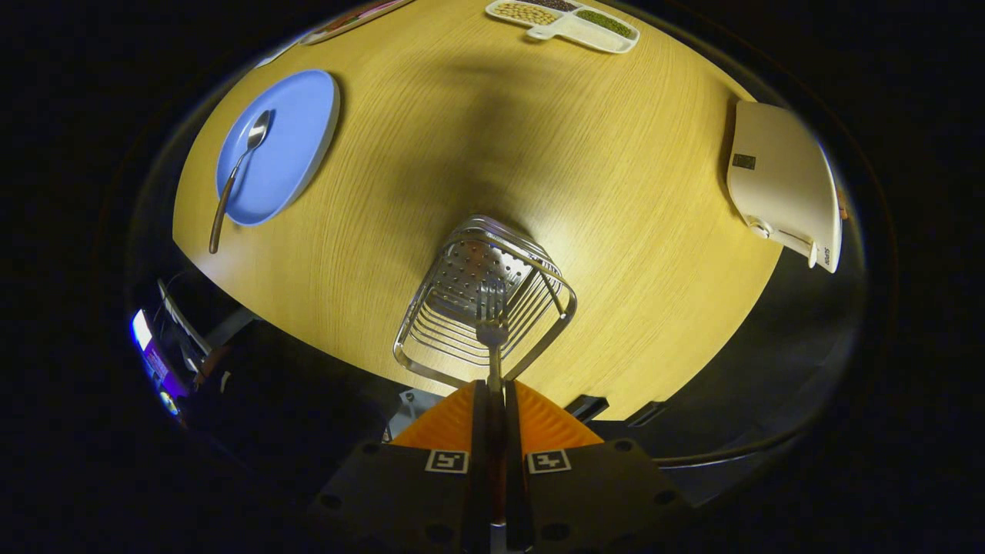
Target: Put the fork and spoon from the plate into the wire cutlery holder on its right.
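My gripper point(492, 394) is shut on the fork point(491, 323), its handle clamped between both fingers and its tines pointing forward over the mouth of the wire cutlery holder point(462, 338). The holder is a chrome wire basket with a perforated base, standing on the wooden table just ahead of the fingers. Far off to the left beyond the holder lies the blue plate point(296, 135). The spoon point(238, 173) rests on it, bowl on the plate and dark handle sticking out over the plate's near rim.
A white divided tray point(573, 27) with beans and grains sits at the table's far side. A white flat device point(781, 181) lies at the right edge. The round wooden table point(616, 192) ends close below the holder.
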`<state>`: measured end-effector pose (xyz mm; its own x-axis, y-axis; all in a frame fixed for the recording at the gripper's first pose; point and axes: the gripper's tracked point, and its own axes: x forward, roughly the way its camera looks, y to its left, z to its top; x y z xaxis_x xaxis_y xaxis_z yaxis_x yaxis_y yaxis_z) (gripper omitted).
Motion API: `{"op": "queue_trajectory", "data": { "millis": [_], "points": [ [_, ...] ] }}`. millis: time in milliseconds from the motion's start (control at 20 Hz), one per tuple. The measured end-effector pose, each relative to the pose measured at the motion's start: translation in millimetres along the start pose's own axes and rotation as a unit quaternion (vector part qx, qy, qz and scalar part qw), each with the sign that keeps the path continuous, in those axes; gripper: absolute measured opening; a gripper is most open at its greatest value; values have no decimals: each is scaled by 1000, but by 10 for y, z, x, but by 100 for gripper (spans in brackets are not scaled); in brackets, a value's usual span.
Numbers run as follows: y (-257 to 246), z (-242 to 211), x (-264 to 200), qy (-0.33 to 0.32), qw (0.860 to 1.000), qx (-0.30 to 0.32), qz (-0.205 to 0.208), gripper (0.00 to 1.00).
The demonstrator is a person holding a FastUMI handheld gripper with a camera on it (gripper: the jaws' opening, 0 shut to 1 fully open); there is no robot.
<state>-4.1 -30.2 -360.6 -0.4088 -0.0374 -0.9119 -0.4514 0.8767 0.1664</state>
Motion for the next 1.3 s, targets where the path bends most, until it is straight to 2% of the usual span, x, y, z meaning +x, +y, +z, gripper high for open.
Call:
{"op": "queue_trajectory", "data": {
  "millis": [400, 500, 650, 700, 800, 950, 1050, 1200, 1300],
  "points": [
    [5, 26, -227, -83, 996, 25, 16, 17],
    [54, 85, -345, -121, 991, 39, 27, 17],
    [235, 207, -630, -201, 977, 57, 50, 18],
    [325, 236, -710, -224, 971, 61, 57, 18],
    [510, 278, -821, -259, 962, 58, 62, 26],
    [973, 408, -910, -299, 950, 41, 81, 30],
    [1372, 524, -943, -315, 942, 35, 108, 40],
    [1971, 780, -949, -327, 931, 45, 157, 40],
    [2229, 978, -889, -330, 930, 43, 159, 41]
  ]
}}
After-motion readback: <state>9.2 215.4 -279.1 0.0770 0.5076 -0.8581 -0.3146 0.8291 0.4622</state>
